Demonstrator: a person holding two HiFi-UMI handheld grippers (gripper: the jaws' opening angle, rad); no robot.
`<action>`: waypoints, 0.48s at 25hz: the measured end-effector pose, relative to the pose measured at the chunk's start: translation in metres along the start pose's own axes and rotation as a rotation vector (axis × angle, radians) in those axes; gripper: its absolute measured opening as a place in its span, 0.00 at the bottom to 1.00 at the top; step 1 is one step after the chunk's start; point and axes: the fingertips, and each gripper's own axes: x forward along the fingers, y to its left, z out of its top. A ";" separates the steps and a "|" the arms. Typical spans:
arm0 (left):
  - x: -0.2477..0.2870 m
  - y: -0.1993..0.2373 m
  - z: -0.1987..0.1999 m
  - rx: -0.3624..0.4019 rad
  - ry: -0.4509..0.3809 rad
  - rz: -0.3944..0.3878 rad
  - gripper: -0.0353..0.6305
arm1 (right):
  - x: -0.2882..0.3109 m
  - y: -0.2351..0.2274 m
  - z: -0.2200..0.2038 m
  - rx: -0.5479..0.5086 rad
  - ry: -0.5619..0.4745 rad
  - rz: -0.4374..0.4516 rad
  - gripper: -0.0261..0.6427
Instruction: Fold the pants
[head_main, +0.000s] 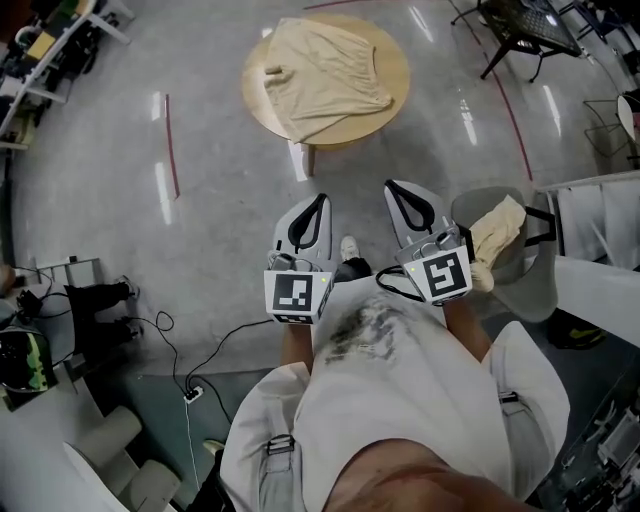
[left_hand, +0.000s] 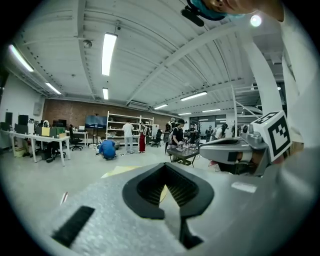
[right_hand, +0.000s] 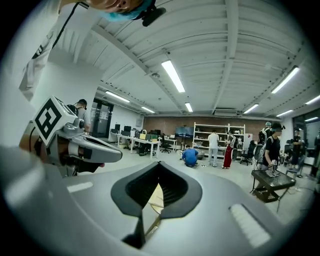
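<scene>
We locate the pants (head_main: 325, 78) at upper centre of the head view, on 1 round table (head_main: 397, 62). They are beige, wrinkled and bunched. We cannot tell their long axis or waist end. The left gripper (head_main: 321, 200) and right gripper (head_main: 393, 187) sit mid-frame, well apart from the table, both closed and empty.

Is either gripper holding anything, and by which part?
Nothing is held. The left gripper and right gripper are both shut and empty; the pants lie on the round table.
</scene>
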 end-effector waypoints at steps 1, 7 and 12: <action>0.003 0.004 -0.001 -0.002 0.001 -0.005 0.06 | 0.004 0.000 0.000 -0.005 0.000 -0.003 0.05; 0.016 0.021 -0.002 -0.007 0.004 -0.035 0.06 | 0.021 -0.003 0.001 -0.009 0.005 -0.038 0.05; 0.033 0.029 0.001 -0.010 0.020 -0.046 0.06 | 0.034 -0.017 -0.002 -0.002 0.034 -0.051 0.05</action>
